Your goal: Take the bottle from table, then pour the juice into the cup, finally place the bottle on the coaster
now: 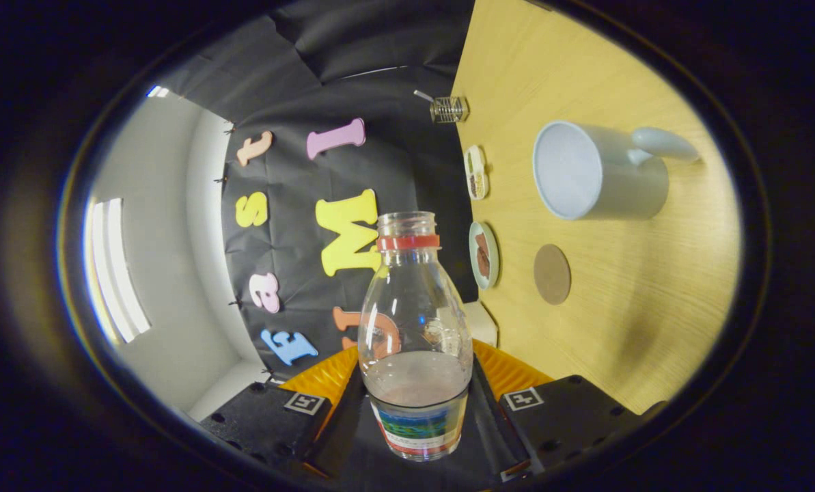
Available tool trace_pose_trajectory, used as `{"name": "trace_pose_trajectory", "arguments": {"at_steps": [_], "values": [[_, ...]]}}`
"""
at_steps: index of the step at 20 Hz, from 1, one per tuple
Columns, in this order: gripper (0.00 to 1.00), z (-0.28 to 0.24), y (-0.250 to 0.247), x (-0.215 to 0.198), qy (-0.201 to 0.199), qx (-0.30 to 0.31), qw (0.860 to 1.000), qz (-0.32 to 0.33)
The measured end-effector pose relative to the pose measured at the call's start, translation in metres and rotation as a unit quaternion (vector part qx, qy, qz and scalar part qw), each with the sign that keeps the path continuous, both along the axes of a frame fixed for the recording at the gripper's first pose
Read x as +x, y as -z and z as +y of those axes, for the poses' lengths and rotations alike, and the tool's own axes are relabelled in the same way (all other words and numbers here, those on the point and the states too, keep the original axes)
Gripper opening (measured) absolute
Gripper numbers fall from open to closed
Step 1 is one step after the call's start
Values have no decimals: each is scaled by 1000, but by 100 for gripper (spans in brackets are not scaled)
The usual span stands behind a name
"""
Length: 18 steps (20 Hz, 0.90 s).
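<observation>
White booth wall and a bright window strip far off to the side, black cloth wall next to it. My gripper is rolled over sideways, so the wooden table stands up like a wall beyond the bottle.

Bottle sits between my fingers, clamped at its lower body, both fingers pressing its sides. Jaws closed down to the bottle's width, nothing else in the grip. Bottle is clear, no cap on, red ring under the open mouth, neck pointing straight ahead of the fingers. A band of dark juice lies in the lower part, just above the label. Off the table, carried in the air.

Past the neck, along the table's far edge by the cloth: a round dish with something brown in it, a smaller dish further on, then a small glass jar at the end.

Coaster, round and brown, lies flat on the table just beyond the first dish, bare. Cup, pale with a handle, stands on the table near the coaster, apart from it, mouth facing my camera; inside looks pale, cannot tell if any juice is in it.
</observation>
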State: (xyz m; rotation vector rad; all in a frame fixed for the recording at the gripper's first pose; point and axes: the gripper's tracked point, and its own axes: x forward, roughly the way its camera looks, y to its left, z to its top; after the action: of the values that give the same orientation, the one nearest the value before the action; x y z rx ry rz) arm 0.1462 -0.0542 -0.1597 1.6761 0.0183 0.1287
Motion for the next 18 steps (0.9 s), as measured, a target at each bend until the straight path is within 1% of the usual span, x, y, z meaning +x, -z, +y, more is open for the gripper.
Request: {"name": "trace_pose_trajectory", "arguments": {"at_steps": [4,8,18], "values": [[80,-5,-7,-2,1,35,999,-13],[80,-7,-6,-3,-1,36,999,-10],[80,-11,-9,2,0,67,998,-10]]}}
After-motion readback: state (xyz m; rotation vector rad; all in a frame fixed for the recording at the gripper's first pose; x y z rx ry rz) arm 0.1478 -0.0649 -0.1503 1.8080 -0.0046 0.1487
